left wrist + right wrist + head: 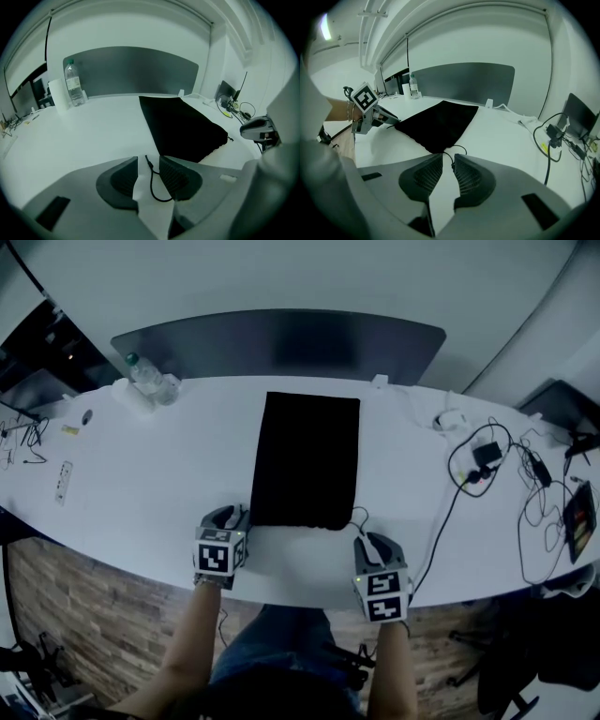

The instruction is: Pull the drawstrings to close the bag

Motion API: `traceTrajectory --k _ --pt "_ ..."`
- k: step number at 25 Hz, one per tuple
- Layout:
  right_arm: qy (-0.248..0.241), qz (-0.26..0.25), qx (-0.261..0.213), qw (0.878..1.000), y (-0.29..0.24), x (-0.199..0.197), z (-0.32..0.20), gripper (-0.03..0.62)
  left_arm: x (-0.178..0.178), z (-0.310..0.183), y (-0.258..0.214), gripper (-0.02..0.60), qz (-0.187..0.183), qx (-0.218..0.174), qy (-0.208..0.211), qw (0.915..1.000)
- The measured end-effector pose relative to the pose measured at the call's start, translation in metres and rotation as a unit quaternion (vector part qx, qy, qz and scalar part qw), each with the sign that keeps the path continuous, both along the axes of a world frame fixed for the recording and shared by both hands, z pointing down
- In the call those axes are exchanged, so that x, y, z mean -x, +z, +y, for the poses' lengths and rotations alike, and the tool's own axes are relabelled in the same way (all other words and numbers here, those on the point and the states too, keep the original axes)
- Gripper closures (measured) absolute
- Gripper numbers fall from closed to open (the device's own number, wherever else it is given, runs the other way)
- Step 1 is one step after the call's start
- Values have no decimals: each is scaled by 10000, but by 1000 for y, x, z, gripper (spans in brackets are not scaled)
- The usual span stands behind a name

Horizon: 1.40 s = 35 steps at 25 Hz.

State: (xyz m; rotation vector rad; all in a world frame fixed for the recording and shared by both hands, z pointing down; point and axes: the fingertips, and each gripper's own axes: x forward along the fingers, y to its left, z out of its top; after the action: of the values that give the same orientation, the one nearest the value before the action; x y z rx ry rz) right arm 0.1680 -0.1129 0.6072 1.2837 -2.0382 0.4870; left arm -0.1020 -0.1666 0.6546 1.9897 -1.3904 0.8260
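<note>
A flat black drawstring bag [305, 460] lies on the white table [159, 465], its gathered mouth toward me. My left gripper [234, 516] sits at the mouth's left corner, my right gripper [366, 538] at its right corner. In the left gripper view the left gripper [148, 159] is open, and a thin black drawstring [152, 180] lies loose between its pads, with the bag [180, 126] just beyond. In the right gripper view the right gripper [448, 157] is open a little, and the other drawstring [450, 161] runs between its fingertips from the bag [438, 122].
A water bottle [142, 371] stands at the back left beside a white roll. Tangled black cables and a charger [487, 457] lie at the right. A white power strip [63, 481] lies at far left. A grey divider panel [281, 343] backs the table.
</note>
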Motion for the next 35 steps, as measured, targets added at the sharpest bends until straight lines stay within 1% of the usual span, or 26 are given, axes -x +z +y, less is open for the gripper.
traceTrajectory --k 3,6,9,10,11,13,15,16,17,19,20,23,25,27,32,35 --pt "6 66 152 9999 10 -3 1 522 3 -3 5 445 -107 91 -54 9999" --pt "-37 160 346 9993 21 -3 0 497 0 -3 4 453 -257 75 121 9996" --pt "-91 295 527 9981 33 -2 -3 487 -7 -1 5 502 -335 116 346 9988" --pt "-74 352 557 9978 38 -3 -5 488 -9 -1 5 539 -358 111 391 9985" --pt "-50 402 575 9975 41 -4 -8 488 -10 -1 5 561 -388 93 422 9983" --pt "-57 439 613 9971 46 -6 -11 481 -12 -1 6 563 -436 76 476 9979" --pt "-135 357 694 9969 48 -4 -10 499 -12 -1 6 563 -386 105 501 9979" --pt "-162 311 746 9966 49 -3 -9 528 -12 -1 6 563 -347 123 501 9981" --pt "-183 295 795 9962 49 -1 -9 530 -12 -1 6 563 -320 132 499 9982" --pt "-239 355 847 9955 50 2 -8 555 -12 -1 5 565 -299 117 505 9982" --pt "-272 424 839 9952 50 2 -8 580 -12 -1 6 565 -288 111 514 9982" --pt "-310 637 783 9944 50 3 -7 588 -13 -1 5 565 -166 157 528 9983" --pt "-252 676 754 9945 47 2 -7 588 -11 -1 0 566 -110 115 490 9987" --pt "-226 693 676 9950 40 1 -8 588 -9 -2 -7 566 -79 8 461 9989" --pt "-291 822 251 9959 18 -4 -19 588 -8 -10 -34 566 -16 -351 462 9983" --pt "-299 850 108 9959 3 -3 -24 588 -7 -16 -52 566 -8 -568 457 9973"
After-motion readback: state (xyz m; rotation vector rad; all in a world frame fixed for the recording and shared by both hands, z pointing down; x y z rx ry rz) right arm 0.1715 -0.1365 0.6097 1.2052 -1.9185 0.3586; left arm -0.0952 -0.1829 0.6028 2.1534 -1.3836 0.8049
